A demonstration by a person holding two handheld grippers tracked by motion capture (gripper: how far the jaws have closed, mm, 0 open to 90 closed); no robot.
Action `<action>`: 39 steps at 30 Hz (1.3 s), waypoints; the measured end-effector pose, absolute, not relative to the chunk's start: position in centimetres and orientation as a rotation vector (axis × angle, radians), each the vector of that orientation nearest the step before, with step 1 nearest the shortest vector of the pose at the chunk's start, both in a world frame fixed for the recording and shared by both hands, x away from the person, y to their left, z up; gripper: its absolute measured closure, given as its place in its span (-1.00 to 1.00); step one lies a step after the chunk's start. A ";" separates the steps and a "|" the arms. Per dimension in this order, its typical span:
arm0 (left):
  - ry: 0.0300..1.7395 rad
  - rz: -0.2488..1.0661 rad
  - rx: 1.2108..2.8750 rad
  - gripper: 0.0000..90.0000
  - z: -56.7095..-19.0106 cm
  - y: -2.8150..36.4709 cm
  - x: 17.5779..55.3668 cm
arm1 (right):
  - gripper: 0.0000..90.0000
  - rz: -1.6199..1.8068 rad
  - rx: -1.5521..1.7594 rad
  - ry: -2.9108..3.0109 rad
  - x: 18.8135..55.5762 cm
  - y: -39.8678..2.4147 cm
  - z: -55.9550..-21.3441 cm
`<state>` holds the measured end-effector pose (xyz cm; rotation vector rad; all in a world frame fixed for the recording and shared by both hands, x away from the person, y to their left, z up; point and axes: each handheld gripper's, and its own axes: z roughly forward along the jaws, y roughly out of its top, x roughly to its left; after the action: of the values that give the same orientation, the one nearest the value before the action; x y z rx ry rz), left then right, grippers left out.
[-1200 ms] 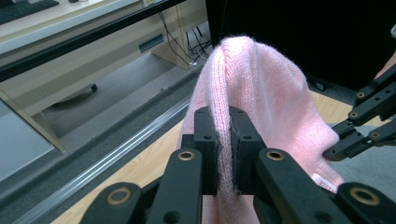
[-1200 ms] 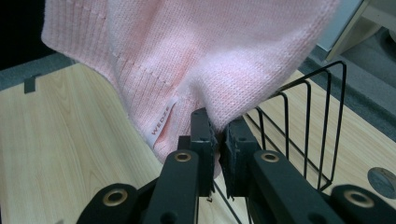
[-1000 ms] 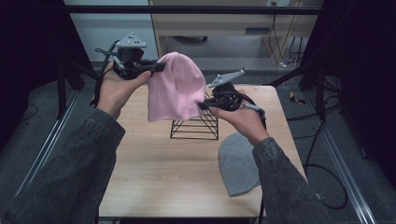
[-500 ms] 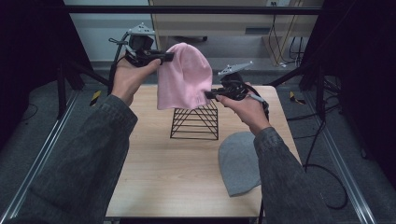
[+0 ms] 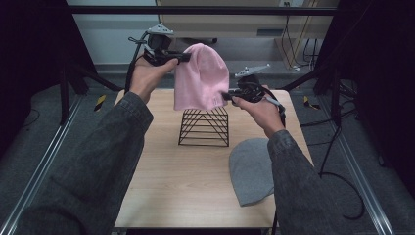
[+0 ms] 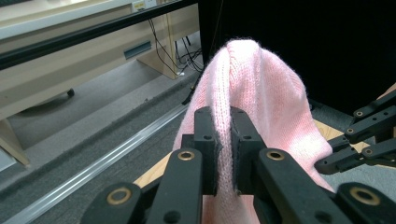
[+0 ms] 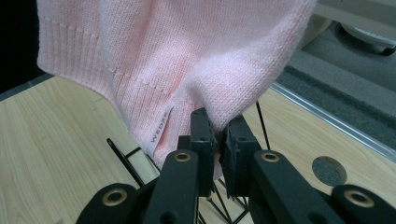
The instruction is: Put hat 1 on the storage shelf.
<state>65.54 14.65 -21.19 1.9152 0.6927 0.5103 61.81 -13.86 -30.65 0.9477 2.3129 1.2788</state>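
Above the wire stand [image 5: 204,127] on the desk [image 5: 166,176], I hold the pink beanie [image 5: 201,78] aloft, left gripper [image 5: 185,57] pinching its crown, right gripper [image 5: 229,96] pinching its hem; seating it remains, grey beanie [image 5: 252,170] untouched.

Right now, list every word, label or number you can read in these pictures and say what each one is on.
"WEDZE": on a small white tag sewn to the ribbed hem of the pink beanie, reading sideways just above the right gripper.
Pale label plate on the far cabinet: too small and blurred to read.
No readable text in the high view, nor on the grey beanie or the black wire rack.
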 end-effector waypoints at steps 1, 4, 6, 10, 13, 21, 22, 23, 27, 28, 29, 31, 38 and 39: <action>0.692 0.508 1.916 0.85 -21.4 14.6 65.6 | 0.87 1.270 0.941 2.318 61.8 -13.9 -30.8; 0.684 0.519 1.927 0.85 -22.1 14.3 65.8 | 0.86 1.249 0.938 2.320 61.7 -13.8 -31.2; 0.681 0.530 1.925 0.84 -22.3 14.3 65.8 | 0.86 1.243 0.937 2.324 61.7 -13.8 -31.4; 0.676 0.535 1.909 0.84 -23.0 14.2 65.9 | 0.86 1.218 0.933 2.319 61.5 -13.7 -32.2; 0.666 0.543 1.899 0.84 -23.6 14.1 65.7 | 0.86 1.201 0.925 2.321 61.3 -13.8 -32.5; 0.641 0.565 1.882 0.84 -24.5 14.3 64.6 | 0.85 1.184 0.880 2.292 60.4 -14.1 -33.3; 0.636 0.577 1.883 0.83 -24.8 14.3 64.5 | 0.85 1.185 0.874 2.291 60.4 -14.1 -33.3; 0.637 0.576 1.882 0.83 -24.9 14.3 64.4 | 0.85 1.184 0.873 2.290 60.3 -14.1 -33.4; 0.628 0.570 1.878 0.83 -25.5 14.3 64.1 | 0.84 1.154 0.871 2.300 60.2 -14.2 -33.9; 0.623 0.575 1.878 0.83 -25.7 14.3 63.9 | 0.84 1.152 0.869 2.301 60.2 -14.2 -34.1; 0.623 0.575 1.878 0.83 -25.7 14.3 63.9 | 0.84 1.152 0.869 2.301 60.2 -14.2 -34.1; 0.623 0.576 1.877 0.83 -26.0 14.2 63.8 | 0.84 1.138 0.865 2.305 60.1 -14.4 -34.5; 0.615 0.575 1.892 0.83 -27.1 13.9 63.3 | 0.84 1.112 0.874 2.318 59.9 -14.4 -35.8; 0.615 0.575 1.892 0.83 -27.1 13.9 63.3 | 0.84 1.109 0.880 2.324 59.9 -14.5 -36.1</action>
<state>63.30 13.92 -27.09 1.8919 0.6151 0.5747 59.91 -14.51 -36.05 0.8798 2.3240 1.1086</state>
